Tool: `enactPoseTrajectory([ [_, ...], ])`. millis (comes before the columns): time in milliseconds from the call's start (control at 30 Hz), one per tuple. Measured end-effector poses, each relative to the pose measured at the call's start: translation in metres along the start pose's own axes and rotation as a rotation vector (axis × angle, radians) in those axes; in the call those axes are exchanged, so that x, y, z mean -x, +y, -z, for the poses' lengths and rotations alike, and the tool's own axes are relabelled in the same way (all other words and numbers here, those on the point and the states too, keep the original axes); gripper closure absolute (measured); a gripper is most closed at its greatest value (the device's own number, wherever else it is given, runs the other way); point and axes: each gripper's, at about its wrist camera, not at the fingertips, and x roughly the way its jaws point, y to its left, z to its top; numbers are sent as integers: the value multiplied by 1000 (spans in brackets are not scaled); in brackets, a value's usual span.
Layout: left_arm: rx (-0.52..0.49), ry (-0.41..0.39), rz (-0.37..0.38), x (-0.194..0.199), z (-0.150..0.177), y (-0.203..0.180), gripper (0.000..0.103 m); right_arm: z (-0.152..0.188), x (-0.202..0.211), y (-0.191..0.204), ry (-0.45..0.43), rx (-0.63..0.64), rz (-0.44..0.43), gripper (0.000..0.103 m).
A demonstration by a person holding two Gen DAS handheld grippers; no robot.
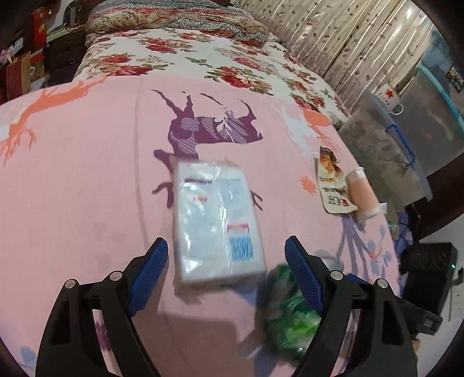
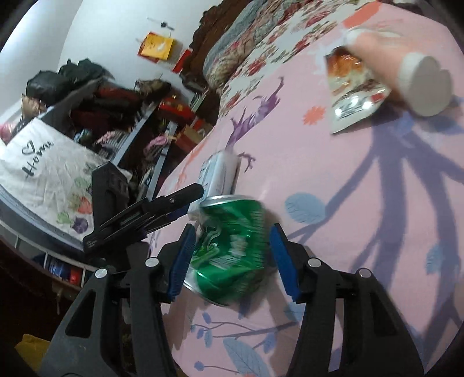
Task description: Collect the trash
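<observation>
A white plastic tissue pack point(image 1: 217, 220) lies on the pink bed sheet point(image 1: 87, 179). My left gripper point(image 1: 226, 255) is open, its blue pads on either side of the pack's near end. A crushed green can point(image 2: 232, 249) lies between the pads of my right gripper point(image 2: 232, 255), which is open around it; the left pad touches it, the right pad stands slightly apart. The can also shows blurred in the left wrist view point(image 1: 290, 310). A snack wrapper point(image 1: 333, 182) and a pink-and-white bottle point(image 1: 364, 194) lie at the right. They show in the right wrist view too: wrapper point(image 2: 351, 90), bottle point(image 2: 406, 72).
Floral bedding and a pillow point(image 1: 179, 17) lie at the far end of the bed. A plastic bin with a mug point(image 1: 388, 98) stands right of the bed. Cluttered shelves and a white printed cloth point(image 2: 43, 174) are on the left side. The left gripper's body point(image 2: 139, 211) is close to my right one.
</observation>
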Motion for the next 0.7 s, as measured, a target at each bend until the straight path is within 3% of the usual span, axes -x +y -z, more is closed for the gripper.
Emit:
enactPoseTrajectory([
  [133,-45,7,-72,-16,-5,-11,28,2,4,-9,2,-18,21,47],
  [167,-49,9,-85,-19,-5,-10,38,3,4,-10,7,-22,21,47],
  [233,-69,-8,-109,-20,-3,-9,42,2,-1,-12,22,-25,9,47],
  [367,-71,-20,-116,-15,1,-4,45,3,-18,-4,64,-2,-32,47],
  [500,-32,-38,-103,0,11,11,45,4,-40,9,110,46,-9,49],
  [533,-18,-44,-87,8,16,17,45,3,-44,9,115,48,-6,52],
  [600,-10,-51,-73,19,25,22,45,3,-54,7,139,30,1,75],
  [700,-9,-61,-48,40,43,32,44,8,-59,6,154,22,-4,84],
])
